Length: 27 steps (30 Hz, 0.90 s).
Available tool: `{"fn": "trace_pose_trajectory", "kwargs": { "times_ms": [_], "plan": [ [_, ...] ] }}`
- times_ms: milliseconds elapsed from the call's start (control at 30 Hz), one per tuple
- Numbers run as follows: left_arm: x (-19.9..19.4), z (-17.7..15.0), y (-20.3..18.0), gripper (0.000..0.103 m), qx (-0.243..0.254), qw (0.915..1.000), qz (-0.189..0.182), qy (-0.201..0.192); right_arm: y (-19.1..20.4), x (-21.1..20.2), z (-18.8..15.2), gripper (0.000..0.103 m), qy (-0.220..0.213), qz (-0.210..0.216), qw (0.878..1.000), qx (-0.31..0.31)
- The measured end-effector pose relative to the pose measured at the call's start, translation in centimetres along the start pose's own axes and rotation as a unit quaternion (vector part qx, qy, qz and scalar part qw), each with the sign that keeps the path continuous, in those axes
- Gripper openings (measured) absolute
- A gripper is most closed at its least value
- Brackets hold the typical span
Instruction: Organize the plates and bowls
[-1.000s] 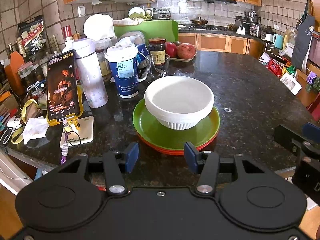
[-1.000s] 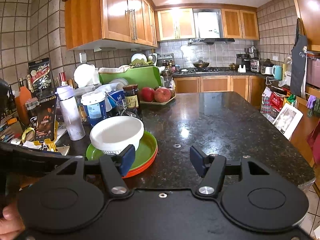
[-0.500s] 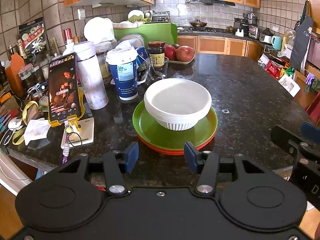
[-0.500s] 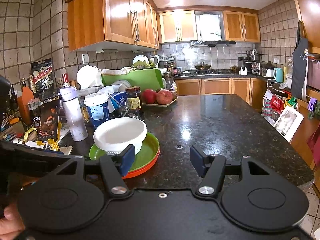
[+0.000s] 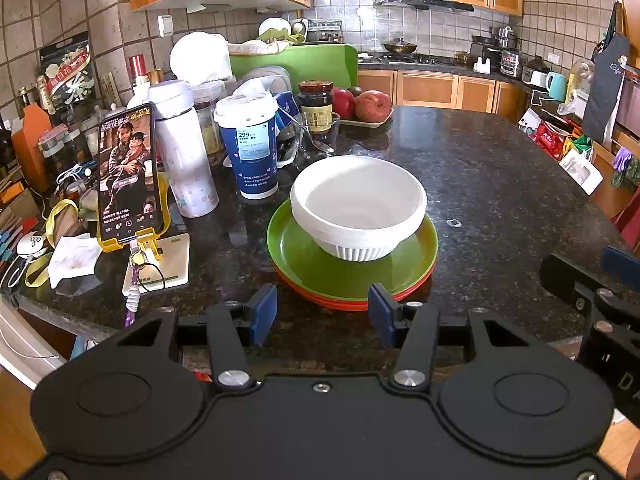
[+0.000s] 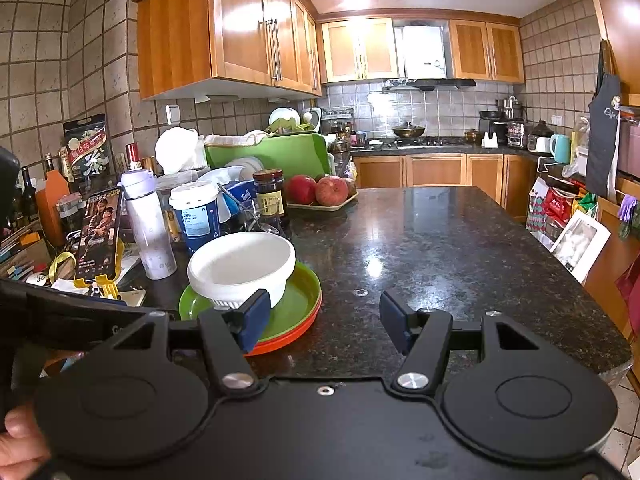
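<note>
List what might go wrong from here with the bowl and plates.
The white ribbed bowl sits loose on the green plate stacked over orange plates; lifting the stack could slide it off. The stack lies near the black granite counter edge. The blue paper cup stands close and could tip.

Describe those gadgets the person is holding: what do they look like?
Both are matte black plastic. The left gripper and right gripper each have two round raised discs, silver screws, and two angled black fingers tipped with dark blue pads. No cables show.
</note>
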<state>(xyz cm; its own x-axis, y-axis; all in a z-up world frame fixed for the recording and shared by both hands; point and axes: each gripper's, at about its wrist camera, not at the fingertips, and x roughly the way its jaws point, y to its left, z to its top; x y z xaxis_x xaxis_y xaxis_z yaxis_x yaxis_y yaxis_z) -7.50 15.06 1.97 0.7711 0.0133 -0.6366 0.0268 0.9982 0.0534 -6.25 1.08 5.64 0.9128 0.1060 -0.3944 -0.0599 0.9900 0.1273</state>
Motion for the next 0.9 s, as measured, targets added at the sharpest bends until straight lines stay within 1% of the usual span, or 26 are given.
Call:
{"fn": "trace_pose_trajectory", "kwargs": {
  "times_ms": [900],
  "plan": [
    [0.53,0.06,0.06,0.058,0.0,1.0,0.001,0.005,-0.2,0.82,0.1,0.063,0.005,0.001,1.0,0.007]
  ]
}}
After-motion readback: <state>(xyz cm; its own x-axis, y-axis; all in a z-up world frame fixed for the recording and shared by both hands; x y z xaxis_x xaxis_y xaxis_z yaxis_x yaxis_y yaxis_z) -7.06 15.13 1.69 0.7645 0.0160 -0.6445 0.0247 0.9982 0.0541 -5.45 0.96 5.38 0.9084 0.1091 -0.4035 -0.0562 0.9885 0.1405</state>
